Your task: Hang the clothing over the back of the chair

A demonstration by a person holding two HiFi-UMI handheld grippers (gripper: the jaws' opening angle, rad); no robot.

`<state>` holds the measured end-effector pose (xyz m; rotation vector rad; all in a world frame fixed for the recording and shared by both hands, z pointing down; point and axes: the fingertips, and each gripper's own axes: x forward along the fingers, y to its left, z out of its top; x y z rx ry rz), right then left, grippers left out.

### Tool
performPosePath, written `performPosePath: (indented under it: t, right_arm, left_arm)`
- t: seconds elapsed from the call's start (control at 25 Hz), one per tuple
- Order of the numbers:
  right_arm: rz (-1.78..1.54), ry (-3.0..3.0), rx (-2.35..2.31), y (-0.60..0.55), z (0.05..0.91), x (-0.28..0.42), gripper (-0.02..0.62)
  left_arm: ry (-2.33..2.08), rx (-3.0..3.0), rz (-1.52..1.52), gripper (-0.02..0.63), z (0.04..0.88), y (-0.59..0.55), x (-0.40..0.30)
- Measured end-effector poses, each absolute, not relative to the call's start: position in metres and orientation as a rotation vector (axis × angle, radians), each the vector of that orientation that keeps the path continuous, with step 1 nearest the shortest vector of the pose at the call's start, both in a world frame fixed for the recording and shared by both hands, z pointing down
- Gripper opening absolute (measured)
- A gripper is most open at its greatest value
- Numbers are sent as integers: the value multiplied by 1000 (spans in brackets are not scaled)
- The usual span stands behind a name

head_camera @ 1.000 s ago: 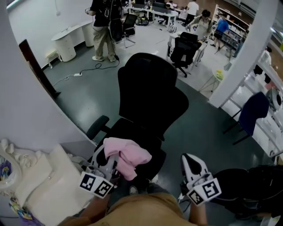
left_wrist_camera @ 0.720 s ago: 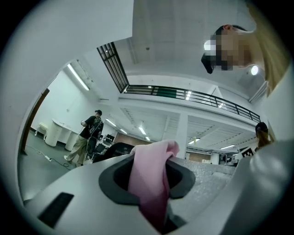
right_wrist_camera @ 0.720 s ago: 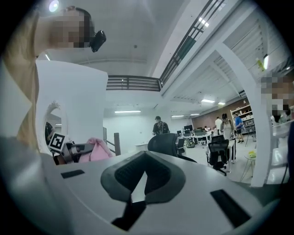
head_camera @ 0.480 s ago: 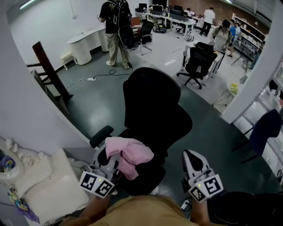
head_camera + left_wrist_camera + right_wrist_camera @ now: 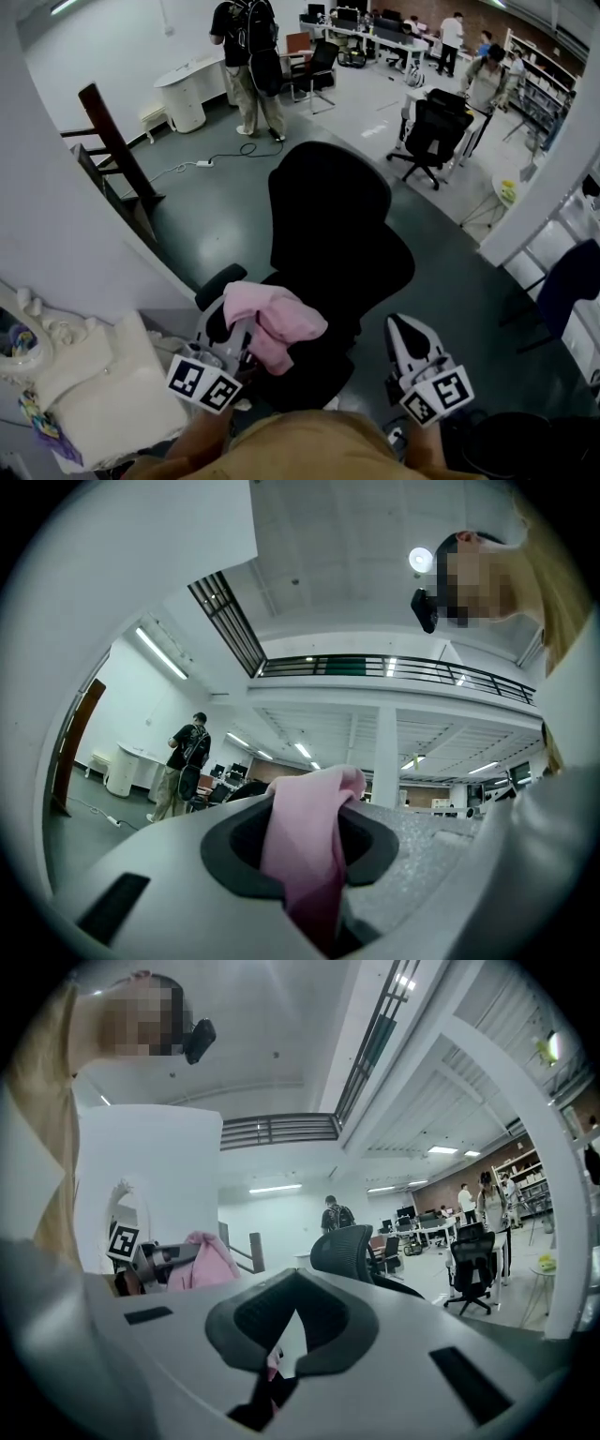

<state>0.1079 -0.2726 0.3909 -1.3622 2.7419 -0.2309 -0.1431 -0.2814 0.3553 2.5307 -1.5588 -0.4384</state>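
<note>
A pink garment hangs bunched from my left gripper, whose jaws are shut on it just in front of the black office chair. In the left gripper view the pink fabric fills the gap between the jaws and spills over the tips. The chair's tall backrest faces me, with its seat under the cloth. My right gripper hovers to the right of the seat, shut and holding nothing. In the right gripper view the chair stands ahead and the pink garment shows at the left.
White bags lie at the lower left against a white wall. A dark wooden frame leans further back. A person stands by a white counter, with a cable on the floor. Another office chair, a white pillar and a blue chair stand to the right.
Both grippers and the camera have shifted together in front of the chair, bringing more of the wooden frame into view. The pink garment stays in the left jaws, and the right stays shut.
</note>
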Motion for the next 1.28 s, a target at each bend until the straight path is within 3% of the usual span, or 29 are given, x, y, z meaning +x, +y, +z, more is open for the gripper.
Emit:
performPosePath:
  t: [0.6, 1.28]
  right_arm:
    - [-231, 2660, -1433, -251, 391, 141, 5]
    - [-211, 2566, -1539, -234, 384, 185, 5]
  left_arm:
    - [-1513, 2658, -435, 77, 302, -342, -116]
    - [-1410, 2874, -275, 78, 211, -488, -21]
